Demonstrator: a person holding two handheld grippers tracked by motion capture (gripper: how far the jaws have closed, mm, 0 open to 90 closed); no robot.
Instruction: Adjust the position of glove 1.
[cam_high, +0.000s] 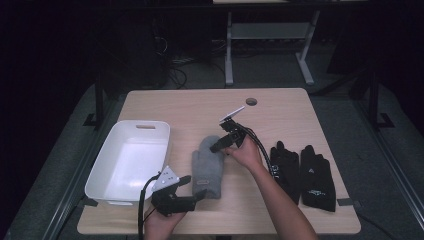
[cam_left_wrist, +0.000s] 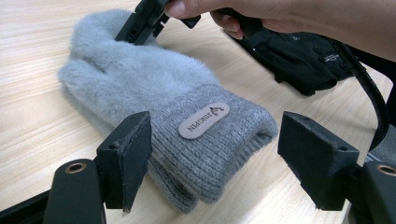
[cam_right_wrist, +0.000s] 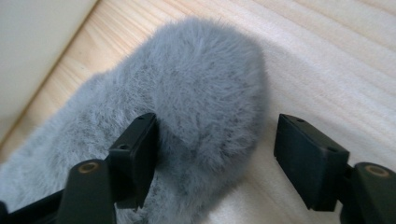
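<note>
The white tub (cam_high: 131, 160) sits at the left of the table (cam_high: 200, 107), ready to take things. My left gripper (cam_high: 199, 190) is wide open around the knit cuff of the grey mitten (cam_high: 209, 167), so I can pinch that end. My right gripper (cam_high: 216, 148) is open around the fluffy tip. The black gloves (cam_high: 302, 172) wait on the right.

on my table (cam_high: 280, 107) i count one grey fluffy mitten (cam_high: 208, 167), two black gloves (cam_high: 302, 172) lying side by side, and one white plastic tub (cam_high: 131, 160). i hold two grippers, the left gripper (cam_high: 196, 187) and the right gripper (cam_high: 220, 146).
</note>
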